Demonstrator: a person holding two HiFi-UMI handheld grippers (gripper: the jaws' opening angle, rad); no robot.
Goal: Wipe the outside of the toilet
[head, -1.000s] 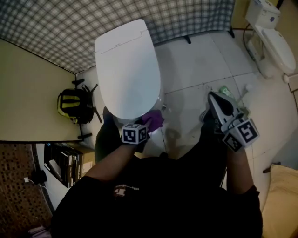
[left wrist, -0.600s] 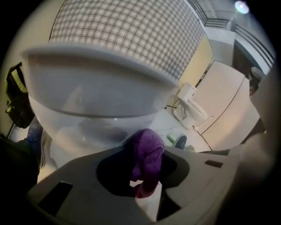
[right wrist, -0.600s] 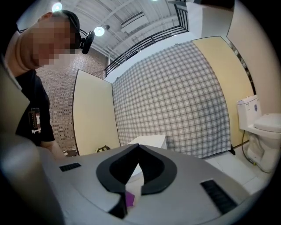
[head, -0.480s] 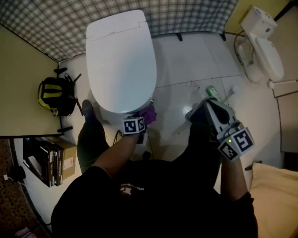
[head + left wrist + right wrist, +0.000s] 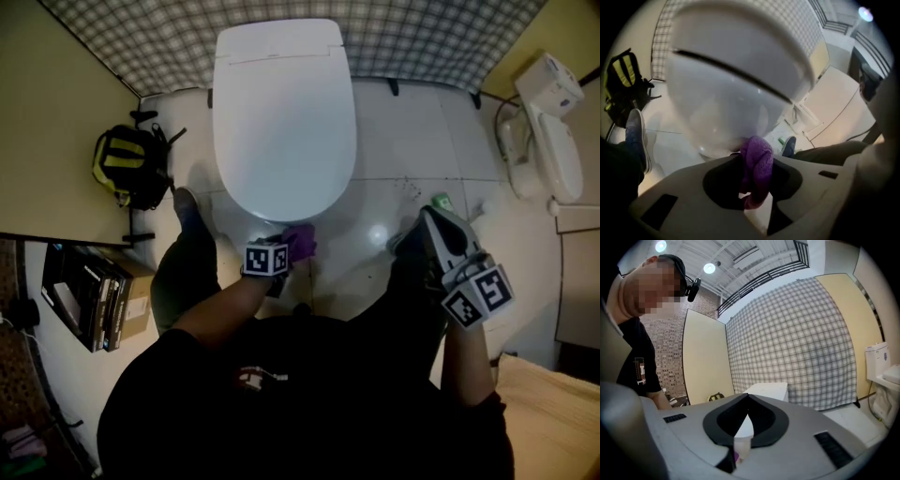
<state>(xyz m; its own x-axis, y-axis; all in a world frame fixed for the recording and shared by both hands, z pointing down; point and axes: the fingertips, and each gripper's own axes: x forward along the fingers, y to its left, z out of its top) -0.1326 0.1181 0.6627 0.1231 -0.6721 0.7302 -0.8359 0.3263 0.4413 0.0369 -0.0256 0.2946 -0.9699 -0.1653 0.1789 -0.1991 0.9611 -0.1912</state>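
Two grippers show. The left gripper [image 5: 757,158] has its jaws shut tight on a purple cloth [image 5: 300,241], low in the middle of the head view. The cloth sits just under the front tip of the white toilet [image 5: 284,112]. The toilet's lid is down, and it fills the top middle of the frame. In the left gripper view the cloth looks like it touches the round front of the bowl, down low. The right gripper [image 5: 747,397] is at the right of the head view, well away from the toilet. Its jaws are closed together with nothing in them.

Not much has changed in the last second. The cloth has stayed by the front of the bowl and only slid a little. The head has turned, so the toilet now sits more in the middle. I think the front is being rubbed, and the sides and lid may still need a wipe. A yellow and black backpack [image 5: 129,169] sits at the left, and another toilet [image 5: 548,141] at the upper right.
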